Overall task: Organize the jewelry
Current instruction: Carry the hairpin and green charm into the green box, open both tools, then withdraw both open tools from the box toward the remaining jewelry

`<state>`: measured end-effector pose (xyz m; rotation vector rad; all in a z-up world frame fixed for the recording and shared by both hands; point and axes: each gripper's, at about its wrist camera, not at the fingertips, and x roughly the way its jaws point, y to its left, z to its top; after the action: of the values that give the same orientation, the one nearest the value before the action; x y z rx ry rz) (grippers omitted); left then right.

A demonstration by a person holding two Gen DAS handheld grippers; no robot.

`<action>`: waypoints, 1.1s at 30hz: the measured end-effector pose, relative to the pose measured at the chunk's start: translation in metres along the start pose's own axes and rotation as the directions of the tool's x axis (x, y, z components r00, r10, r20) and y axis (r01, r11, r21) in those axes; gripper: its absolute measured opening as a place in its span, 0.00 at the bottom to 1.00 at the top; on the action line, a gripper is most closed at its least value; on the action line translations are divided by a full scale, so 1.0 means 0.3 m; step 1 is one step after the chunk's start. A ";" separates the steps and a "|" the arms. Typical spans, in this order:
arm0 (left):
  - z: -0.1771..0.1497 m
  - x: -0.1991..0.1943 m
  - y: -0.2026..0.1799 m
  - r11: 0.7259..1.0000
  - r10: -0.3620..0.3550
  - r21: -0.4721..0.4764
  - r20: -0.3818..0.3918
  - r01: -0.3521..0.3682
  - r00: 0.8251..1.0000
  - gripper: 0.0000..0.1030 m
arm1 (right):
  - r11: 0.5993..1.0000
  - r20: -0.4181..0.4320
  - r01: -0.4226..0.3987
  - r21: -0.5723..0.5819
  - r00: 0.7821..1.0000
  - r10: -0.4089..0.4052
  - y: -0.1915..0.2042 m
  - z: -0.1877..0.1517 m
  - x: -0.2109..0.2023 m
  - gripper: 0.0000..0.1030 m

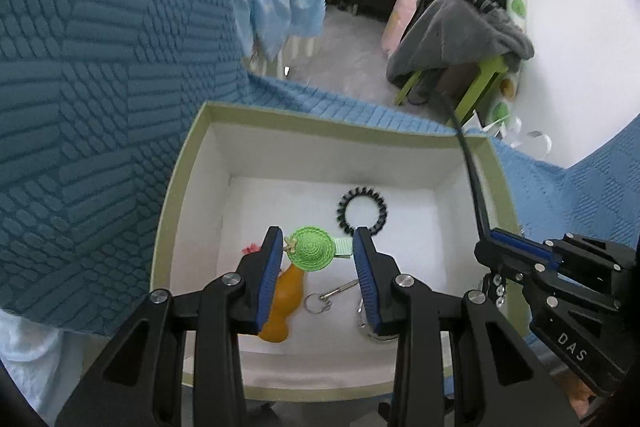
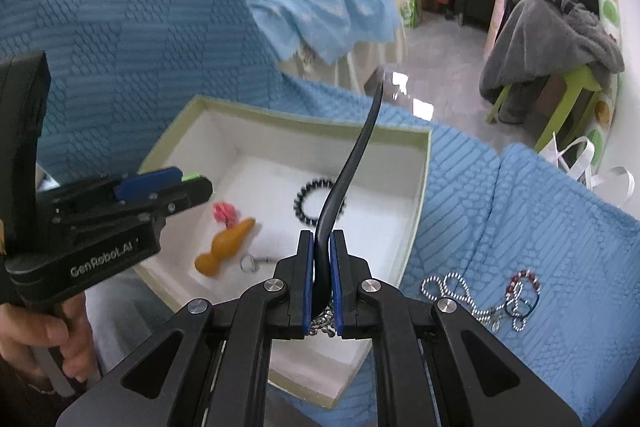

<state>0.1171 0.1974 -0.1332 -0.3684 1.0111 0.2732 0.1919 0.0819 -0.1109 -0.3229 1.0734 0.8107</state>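
The left gripper [image 1: 316, 247] hangs over a pale green cardboard box [image 1: 188, 163] with a white lining. Its ribbed blue fingers [image 1: 269, 267] are partly spread and squeeze a round, green woven hat-shaped hair clip [image 1: 311, 247] by the brim.

On the box floor a coiled black hair tie [image 1: 362, 209] lies at about one o'clock from the clip. A smooth, lumpy orange piece [image 1: 285, 301] lies at seven o'clock, a small metal key ring [image 1: 316, 303] at six, and a crinkled pink bit [image 2: 226, 211] beside the orange piece.

The right gripper [image 2: 321, 267] has its fingers nearly closed, pinching a thin, curved black band [image 2: 352, 163] that arcs up over the box.

On the quilted blue bedspread [image 2: 540, 227], at three o'clock from the box, lies a silver bead chain [image 2: 452, 287] with a beaded bracelet [image 2: 524, 291].
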 end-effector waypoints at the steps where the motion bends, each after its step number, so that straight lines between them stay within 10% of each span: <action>1: -0.001 0.011 0.004 1.000 0.006 0.002 -0.011 -0.005 1.000 0.36 | 1.000 -0.013 0.002 -0.003 1.000 -0.002 0.002 -0.004 0.010 0.06; 15: -0.006 0.055 0.018 1.000 -0.013 -0.026 -0.064 0.011 0.998 0.37 | 0.999 -0.079 -0.037 0.032 0.996 0.039 -0.013 -0.020 0.057 0.08; 19: -0.001 0.035 0.010 1.000 -0.002 -0.031 -0.042 0.001 0.999 0.62 | 0.997 -0.008 -0.069 0.021 0.998 0.069 -0.018 -0.011 0.007 0.27; 33: 0.019 -0.094 -0.104 0.997 -0.068 -0.020 0.130 0.072 0.989 0.62 | 0.993 0.242 -0.106 0.053 0.966 0.090 -0.166 -0.032 -0.163 0.29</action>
<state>0.1192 0.1700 -0.1008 -0.4024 0.8667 0.2431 0.2104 0.0216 -0.0795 -0.1132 0.8921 0.8772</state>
